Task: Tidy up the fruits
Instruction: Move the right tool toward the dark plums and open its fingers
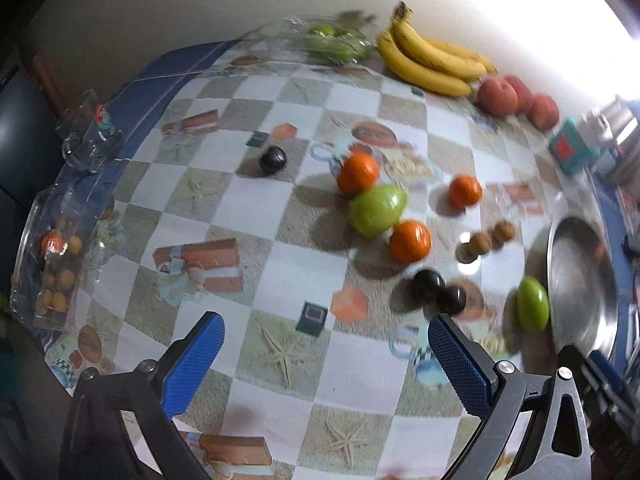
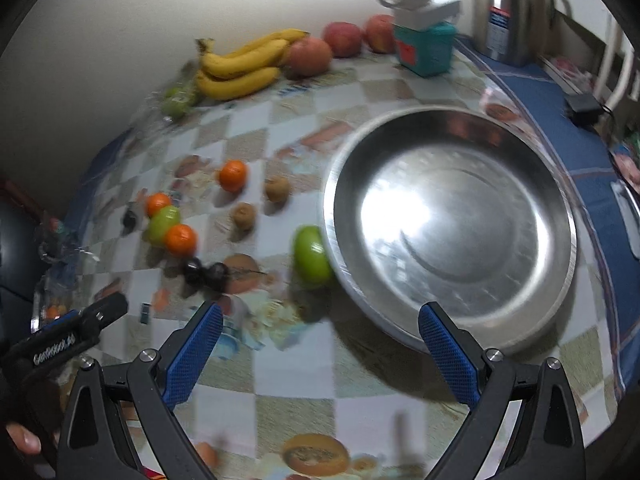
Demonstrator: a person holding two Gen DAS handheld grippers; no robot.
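Observation:
Loose fruit lies on the checkered tablecloth: three oranges [image 1: 410,240], a green mango [image 1: 377,210], a second green fruit [image 1: 532,309] against the steel plate [image 1: 580,280], two brown kiwis [image 1: 480,243], two dark plums [image 1: 429,286] and one more plum [image 1: 273,160]. Bananas [image 1: 428,60] and red apples [image 1: 498,96] lie at the far edge. My left gripper [image 1: 326,354] is open and empty above the cloth. My right gripper [image 2: 320,344] is open and empty at the near rim of the steel plate [image 2: 452,224], with the green fruit [image 2: 311,256] ahead left.
A clear box of small orange fruits [image 1: 56,264] and a glass [image 1: 90,140] stand at the left edge. A bag of green fruit [image 1: 332,42] sits at the back. A teal box [image 2: 424,46] and a steel kettle [image 2: 508,12] stand at the back right.

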